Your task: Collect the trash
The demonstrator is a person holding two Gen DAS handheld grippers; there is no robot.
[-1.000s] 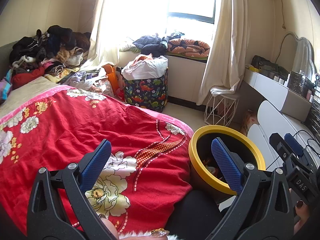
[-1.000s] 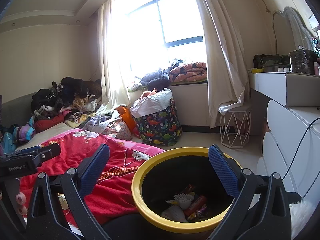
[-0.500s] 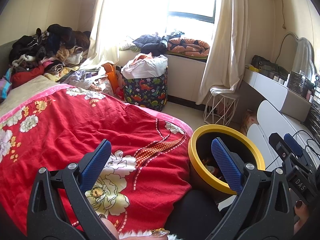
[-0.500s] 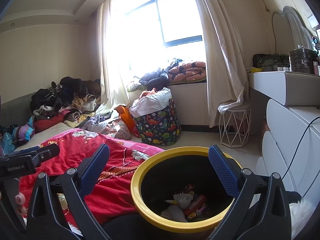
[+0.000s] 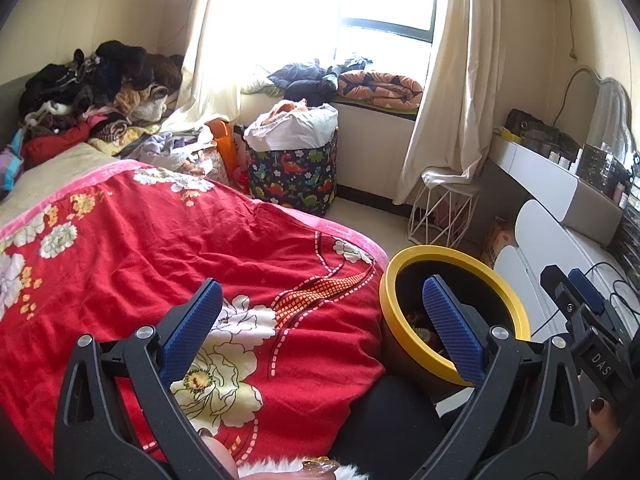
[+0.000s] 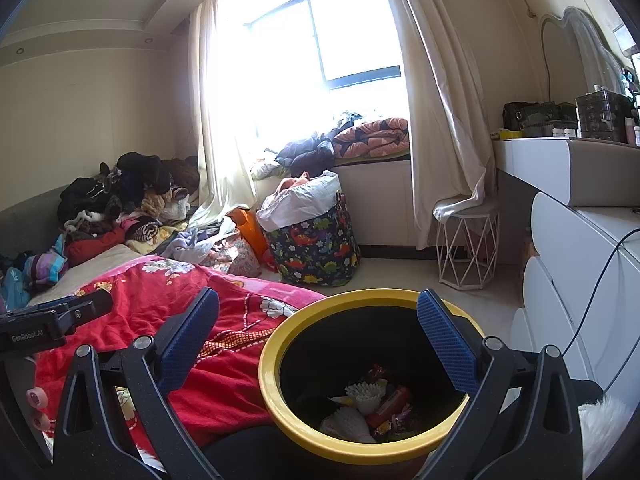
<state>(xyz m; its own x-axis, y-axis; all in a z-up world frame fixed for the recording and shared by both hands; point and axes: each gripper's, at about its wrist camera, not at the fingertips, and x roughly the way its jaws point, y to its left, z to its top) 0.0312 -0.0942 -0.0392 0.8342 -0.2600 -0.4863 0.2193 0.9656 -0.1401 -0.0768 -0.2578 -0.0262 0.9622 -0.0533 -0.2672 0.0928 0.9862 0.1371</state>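
A black bin with a yellow rim point(image 6: 280, 400) stands beside the bed, also in the left wrist view point(image 5: 386, 300). Inside lie wrappers and paper cups point(image 6: 372, 404). My right gripper point(image 6: 318, 332) is open and empty, held above the bin's mouth. My left gripper point(image 5: 320, 312) is open and empty, above the red floral bedspread point(image 5: 160, 248) just left of the bin. No loose trash shows on the bedspread.
A dinosaur-print basket point(image 5: 292, 176) stands by the window. Clothes are piled at the bed's far end point(image 5: 92, 92). A white wire stool point(image 5: 440, 216) and a white dresser point(image 6: 580, 264) are on the right. A cable hangs off the dresser.
The left view has shifted very slightly; both grippers stay open over the bed and bin. Nothing else moved.
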